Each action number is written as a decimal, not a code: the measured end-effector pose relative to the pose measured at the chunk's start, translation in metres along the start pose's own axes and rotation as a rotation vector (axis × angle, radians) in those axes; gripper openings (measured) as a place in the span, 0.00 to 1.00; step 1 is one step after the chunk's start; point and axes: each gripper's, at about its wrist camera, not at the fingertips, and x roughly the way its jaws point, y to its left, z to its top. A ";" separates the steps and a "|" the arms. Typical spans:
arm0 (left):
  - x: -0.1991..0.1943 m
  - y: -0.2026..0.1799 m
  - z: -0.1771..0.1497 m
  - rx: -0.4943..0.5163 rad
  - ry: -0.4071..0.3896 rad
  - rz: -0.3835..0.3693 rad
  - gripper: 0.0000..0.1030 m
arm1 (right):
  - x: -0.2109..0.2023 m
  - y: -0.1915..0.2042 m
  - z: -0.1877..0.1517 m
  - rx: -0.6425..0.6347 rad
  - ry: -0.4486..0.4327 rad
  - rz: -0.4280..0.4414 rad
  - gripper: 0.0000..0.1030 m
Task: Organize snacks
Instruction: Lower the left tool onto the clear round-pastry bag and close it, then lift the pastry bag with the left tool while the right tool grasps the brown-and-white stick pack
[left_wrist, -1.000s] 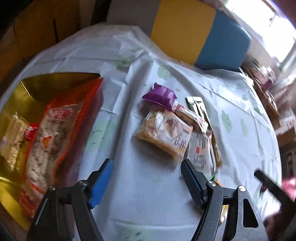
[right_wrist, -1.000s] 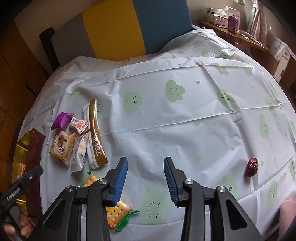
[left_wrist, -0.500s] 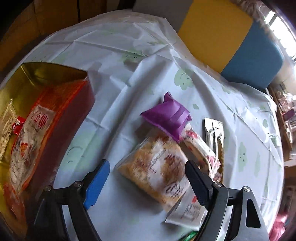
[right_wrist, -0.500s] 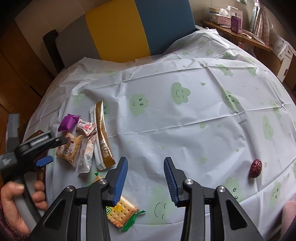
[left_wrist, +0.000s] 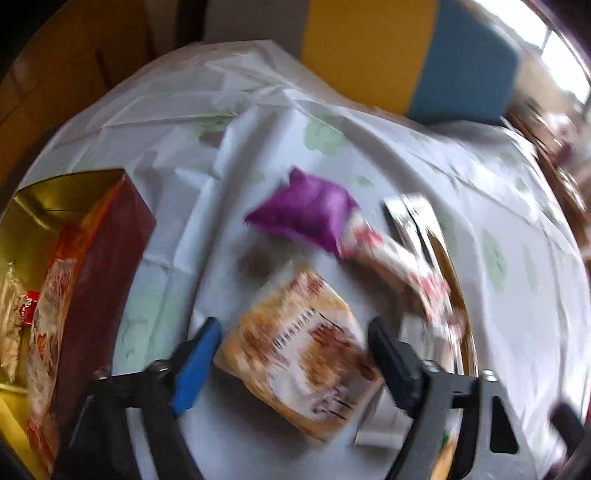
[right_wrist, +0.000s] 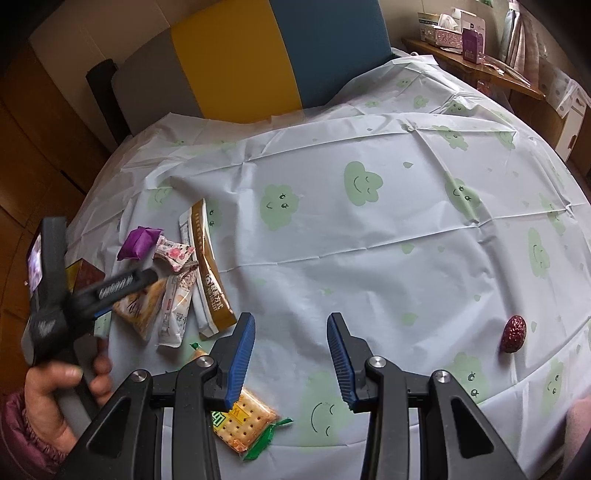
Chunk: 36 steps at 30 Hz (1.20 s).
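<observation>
While my left gripper (left_wrist: 295, 354) comes down low in the left wrist view, its jaws are closing a little, one on each side of the tan cracker pack (left_wrist: 299, 354). A second ago that pack sat higher up in the frame, well ahead of my jaws. Now it fills the lower middle, right between them. The picture is blurry, so I cannot tell if the pads touch the pack yet. I think they do not squeeze it yet.

That means I am about to grab this snack, not carry it. I think the next job is to pinch it and bring it over to the gold box (left_wrist: 40, 206) at the left edge of the frame. A red snack bag (left_wrist: 55, 295) already lies in that box.

Just above the tan pack is the purple pack (left_wrist: 306, 218), and to its right the pink flower pack (left_wrist: 380, 251) and the long brown packs (left_wrist: 428, 229). They lie close together, so I might bump them.

My right gripper (right_wrist: 291, 354) sits at the bottom of the right wrist view. It has not moved. Its jaws stand apart with nothing between them. The square cracker (right_wrist: 243, 417) lies partly under its left finger. Far off at the right edge sits the red date (right_wrist: 513, 334), all alone on the tablecloth (right_wrist: 369, 258).
</observation>
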 end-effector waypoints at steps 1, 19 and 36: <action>-0.002 0.003 -0.007 0.020 0.007 -0.011 0.75 | 0.000 0.001 0.000 0.000 0.000 -0.002 0.40; -0.047 0.044 -0.119 0.211 -0.096 -0.152 0.79 | 0.016 0.025 -0.013 -0.121 0.032 -0.020 0.40; -0.051 0.045 -0.124 0.223 -0.145 -0.165 0.82 | 0.088 0.113 0.014 -0.186 0.153 0.203 0.27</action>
